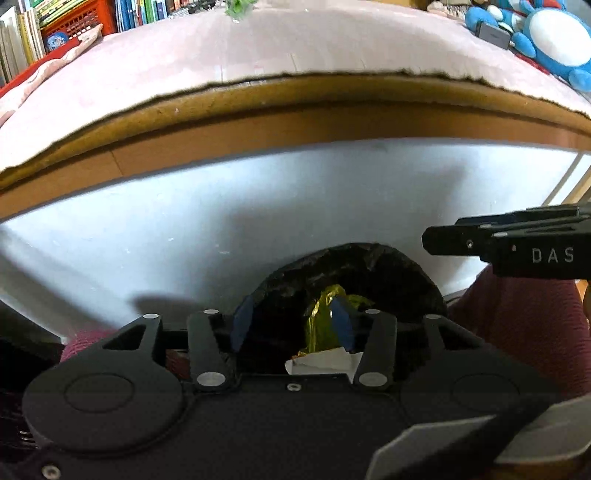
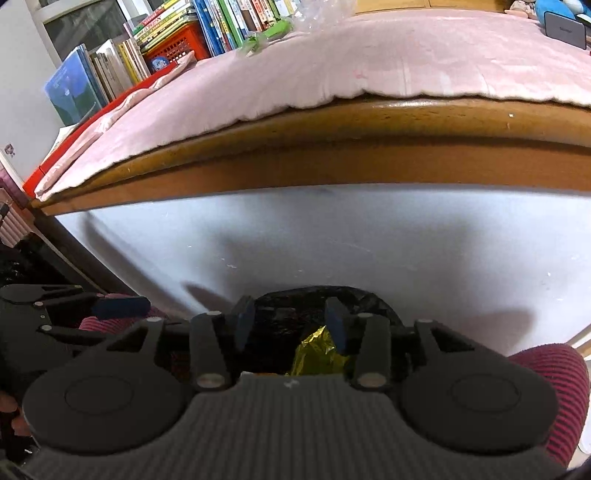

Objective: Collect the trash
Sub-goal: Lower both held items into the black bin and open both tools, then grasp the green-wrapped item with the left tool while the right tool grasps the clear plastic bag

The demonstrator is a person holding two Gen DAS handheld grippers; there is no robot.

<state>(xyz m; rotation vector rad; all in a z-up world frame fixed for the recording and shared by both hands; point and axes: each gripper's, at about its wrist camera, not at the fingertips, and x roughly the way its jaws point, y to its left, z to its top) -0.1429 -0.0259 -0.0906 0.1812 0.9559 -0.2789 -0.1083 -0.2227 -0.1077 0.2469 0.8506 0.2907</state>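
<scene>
A black trash bag (image 1: 369, 266) (image 2: 295, 306) stands open below both grippers, in front of the table's white front panel. Inside it lie a crumpled gold foil wrapper (image 1: 321, 317) (image 2: 314, 354) and a piece of white paper (image 1: 321, 363). My left gripper (image 1: 291, 325) hangs over the bag's mouth, open, with the foil loose beside its right pad. My right gripper (image 2: 291, 328) is also open above the bag, nothing pressed between its blue pads. Green scraps (image 1: 238, 7) (image 2: 266, 35) lie at the far side of the table.
A wooden table edge (image 2: 369, 122) under a pink cloth (image 1: 258, 51) crosses both views above the bag. Books and an orange crate (image 2: 181, 40) stand at the back left, a blue plush toy (image 1: 546, 40) at the back right. A person's red striped legs (image 2: 554, 387) flank the bag.
</scene>
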